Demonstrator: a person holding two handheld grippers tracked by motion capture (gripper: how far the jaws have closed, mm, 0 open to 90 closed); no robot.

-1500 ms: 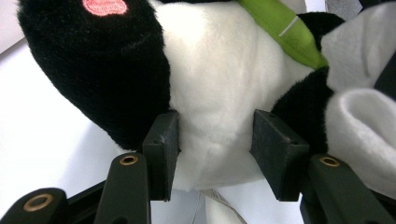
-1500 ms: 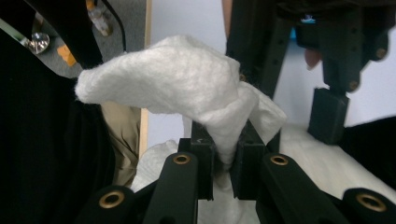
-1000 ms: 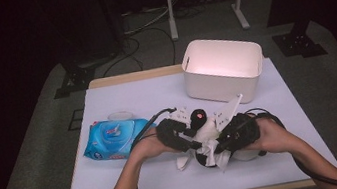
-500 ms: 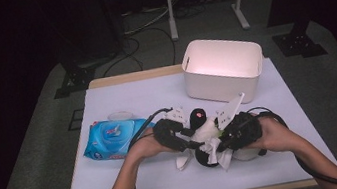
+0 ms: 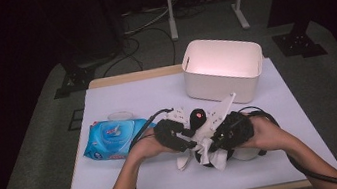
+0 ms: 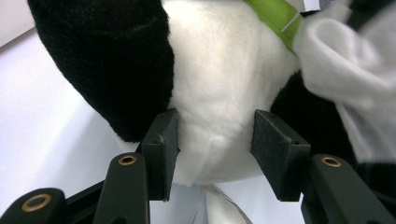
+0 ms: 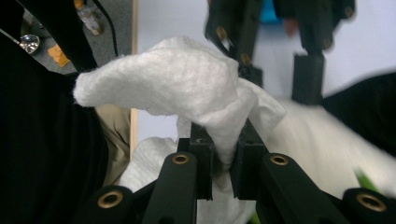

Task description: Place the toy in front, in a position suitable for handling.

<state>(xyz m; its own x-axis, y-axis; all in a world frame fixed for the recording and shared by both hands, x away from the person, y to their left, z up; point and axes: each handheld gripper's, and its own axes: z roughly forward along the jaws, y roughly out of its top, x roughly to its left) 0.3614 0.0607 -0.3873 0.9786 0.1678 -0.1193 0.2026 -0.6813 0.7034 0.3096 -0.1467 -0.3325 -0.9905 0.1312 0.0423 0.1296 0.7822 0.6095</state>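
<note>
A black and white plush panda with a green ribbon lies at the table's front middle, and in the high view the panda sits between both hands. My left gripper is shut on its white belly, both pads pressing into the fur. My right gripper is shut on a crumpled white wipe, held against the panda. From above, the left gripper and the right gripper point toward each other, with the wipe bunched below them.
A white bin stands at the back right of the white table. A blue pack of wipes lies to the left of my left hand. Cables trail from both grippers across the table.
The right gripper with the wipe has shifted slightly against the panda. The left gripper keeps its hold in the same place.
</note>
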